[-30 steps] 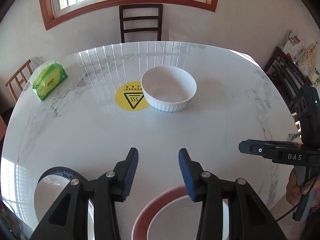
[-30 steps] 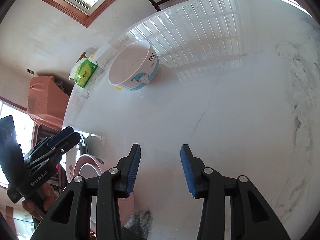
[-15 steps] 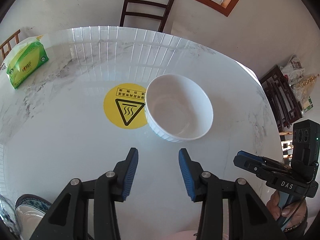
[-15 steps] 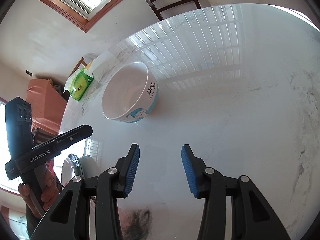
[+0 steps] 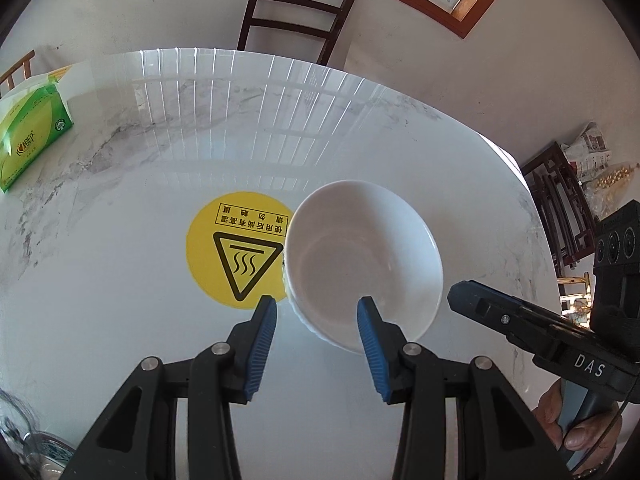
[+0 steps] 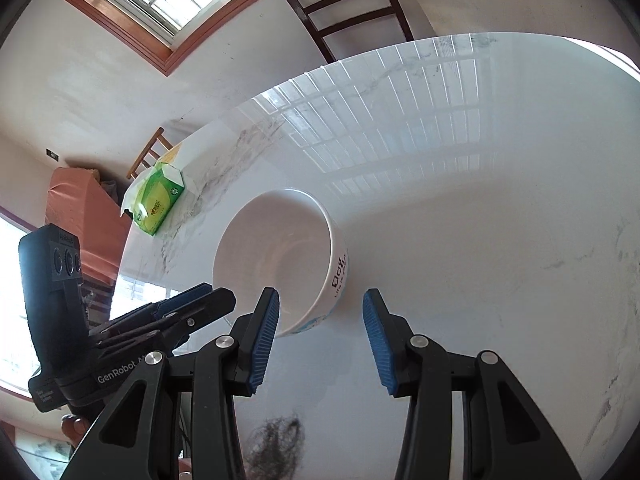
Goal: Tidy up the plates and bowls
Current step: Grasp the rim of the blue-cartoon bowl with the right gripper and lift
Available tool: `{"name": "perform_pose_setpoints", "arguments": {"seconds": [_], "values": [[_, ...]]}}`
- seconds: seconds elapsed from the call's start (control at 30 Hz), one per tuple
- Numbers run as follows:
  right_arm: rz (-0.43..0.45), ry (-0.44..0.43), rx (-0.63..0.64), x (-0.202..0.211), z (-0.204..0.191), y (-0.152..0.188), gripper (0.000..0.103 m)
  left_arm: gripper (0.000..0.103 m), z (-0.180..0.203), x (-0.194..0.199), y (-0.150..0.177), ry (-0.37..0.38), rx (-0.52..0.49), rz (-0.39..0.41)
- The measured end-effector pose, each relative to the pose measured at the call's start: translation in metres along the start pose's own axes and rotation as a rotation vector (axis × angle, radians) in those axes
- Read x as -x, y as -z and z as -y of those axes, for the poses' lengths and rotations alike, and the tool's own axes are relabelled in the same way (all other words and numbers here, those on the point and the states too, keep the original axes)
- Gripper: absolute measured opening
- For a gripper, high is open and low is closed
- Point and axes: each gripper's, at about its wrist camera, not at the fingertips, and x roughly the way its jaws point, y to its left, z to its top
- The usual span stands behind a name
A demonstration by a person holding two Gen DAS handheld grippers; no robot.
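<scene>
A white bowl (image 5: 360,264) stands upright on the round marble table (image 5: 120,320). From the right wrist view, the bowl (image 6: 276,264) shows blue print and dark lettering on its outer wall. My left gripper (image 5: 317,312) hovers open over the bowl's near left rim, which lies between its blue pads (image 5: 260,344). My right gripper (image 6: 320,308) is open too, with the bowl's right wall between its fingers. Neither pair of pads presses on the bowl. Each gripper shows in the other's view: the right gripper (image 5: 464,298), the left gripper (image 6: 208,296).
A yellow round hot-surface sticker (image 5: 236,252) lies just left of the bowl. A green tissue pack (image 5: 28,140) sits at the table's far left edge. A dark chair (image 5: 296,12) stands behind the table. A patterned dish (image 5: 44,452) peeks in at bottom left.
Both grippers have moved forward across the table to the bowl, which now sits between their fingertips. The plates at the bottom of the left wrist view have slid almost out of sight.
</scene>
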Motion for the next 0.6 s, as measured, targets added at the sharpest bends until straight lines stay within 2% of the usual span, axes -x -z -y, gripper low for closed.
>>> {"name": "perform_pose_setpoints", "arguments": {"seconds": [0.27, 0.3, 0.33, 0.37, 0.4, 0.43, 0.6], "values": [[-0.044, 0.053, 0.020, -0.028, -0.001, -0.011, 0.042, 0.043, 0.001, -0.030, -0.006, -0.079, -0.014, -0.071], [-0.053, 0.063, 0.029, -0.031, -0.001, -0.011, 0.038, 0.043, 0.000, -0.034, -0.007, -0.088, -0.005, -0.078], [-0.063, 0.070, 0.039, -0.036, 0.000, -0.011, 0.026, 0.043, -0.001, -0.038, -0.007, -0.097, 0.005, -0.088], [-0.079, 0.080, 0.048, -0.040, 0.000, -0.010, 0.020, 0.043, -0.004, -0.041, -0.008, -0.099, 0.015, -0.102], [-0.081, 0.078, 0.051, -0.042, 0.001, -0.009, 0.018, 0.026, -0.005, -0.046, -0.007, -0.103, 0.024, -0.122], [-0.084, 0.067, 0.057, -0.042, 0.002, -0.009, 0.015, 0.018, -0.006, -0.049, -0.006, -0.117, 0.029, -0.142], [-0.111, 0.043, 0.030, -0.040, 0.006, -0.007, 0.015, 0.016, -0.003, -0.045, -0.004, -0.138, 0.023, -0.120]]}}
